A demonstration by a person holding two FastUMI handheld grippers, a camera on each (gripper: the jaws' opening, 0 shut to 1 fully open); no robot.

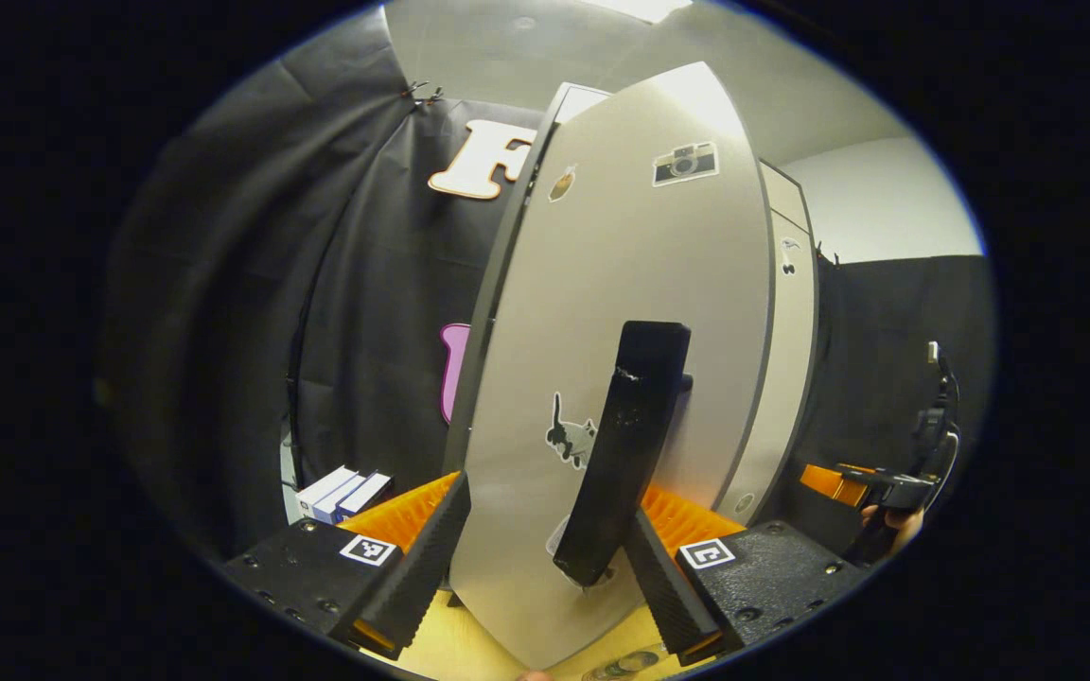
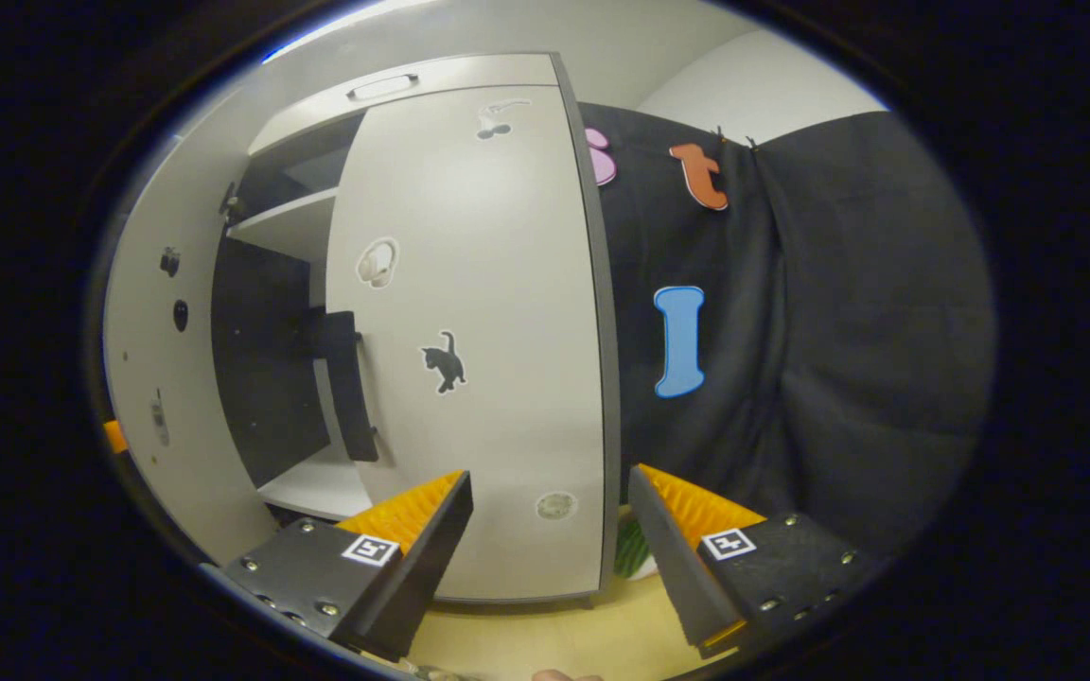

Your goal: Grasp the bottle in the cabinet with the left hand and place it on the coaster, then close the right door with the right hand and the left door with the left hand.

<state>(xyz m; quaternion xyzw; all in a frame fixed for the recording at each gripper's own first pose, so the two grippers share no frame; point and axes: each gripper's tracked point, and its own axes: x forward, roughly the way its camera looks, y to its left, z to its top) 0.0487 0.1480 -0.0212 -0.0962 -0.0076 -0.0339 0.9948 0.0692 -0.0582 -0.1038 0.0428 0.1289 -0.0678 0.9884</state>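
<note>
The cabinet's left door stands partly open right in front of my left gripper, which is open, one finger on each side of the door's lower part. Its black handle rises just above the fingers. In the right gripper view the right door, with a cat sticker and a black handle, lies flat against the cabinet front. My right gripper is open just before its lower edge. The left door's inner face shows at the left, with the dark cabinet interior between the doors.
A shelf crosses the cabinet's upper part. A green striped thing peeks out low beside the right door's edge. The wooden tabletop lies below the fingers. Small boxes sit left of the cabinet. A hand holds the other gripper at the far right.
</note>
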